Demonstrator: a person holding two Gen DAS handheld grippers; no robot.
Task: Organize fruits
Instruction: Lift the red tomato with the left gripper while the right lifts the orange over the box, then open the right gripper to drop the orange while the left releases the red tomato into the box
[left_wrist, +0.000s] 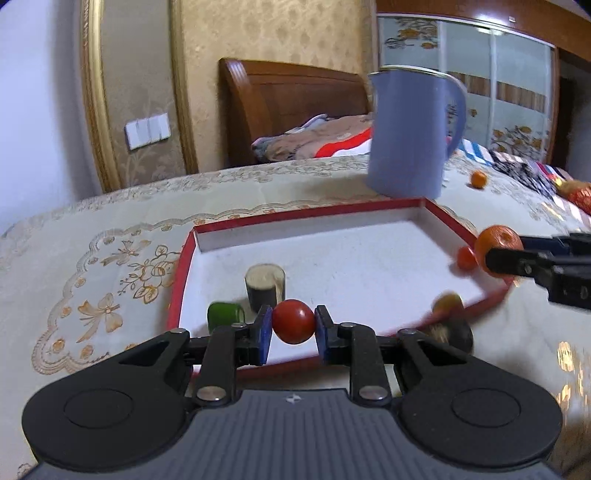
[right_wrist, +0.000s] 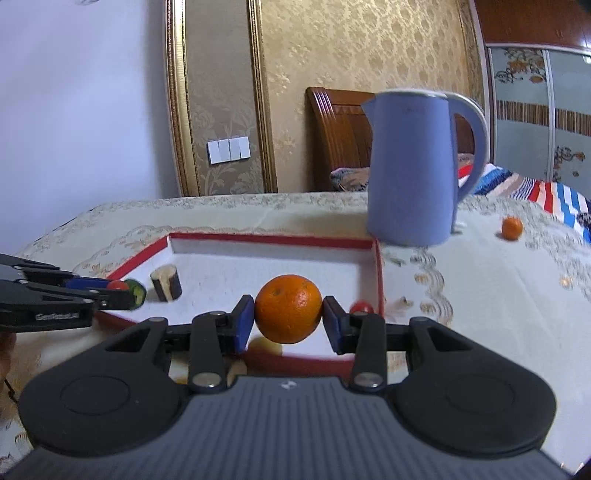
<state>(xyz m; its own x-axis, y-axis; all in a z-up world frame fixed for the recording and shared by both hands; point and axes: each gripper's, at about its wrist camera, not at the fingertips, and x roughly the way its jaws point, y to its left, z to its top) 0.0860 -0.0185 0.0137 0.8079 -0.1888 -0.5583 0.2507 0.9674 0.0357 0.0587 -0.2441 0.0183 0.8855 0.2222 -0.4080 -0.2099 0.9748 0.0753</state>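
My left gripper is shut on a small red tomato above the near edge of a red-rimmed white tray. My right gripper is shut on an orange over the tray's near right part. In the left wrist view the right gripper and its orange hang over the tray's right rim. In the right wrist view the left gripper with the tomato is at the tray's left corner. A second small tomato lies in the tray's right corner. Another orange sits on the tablecloth beyond.
A blue kettle stands just behind the tray. In the tray lie a green cucumber piece and a dark cylinder with a pale top. A blurred dark piece lies at the tray's near right edge. A bed stands behind the table.
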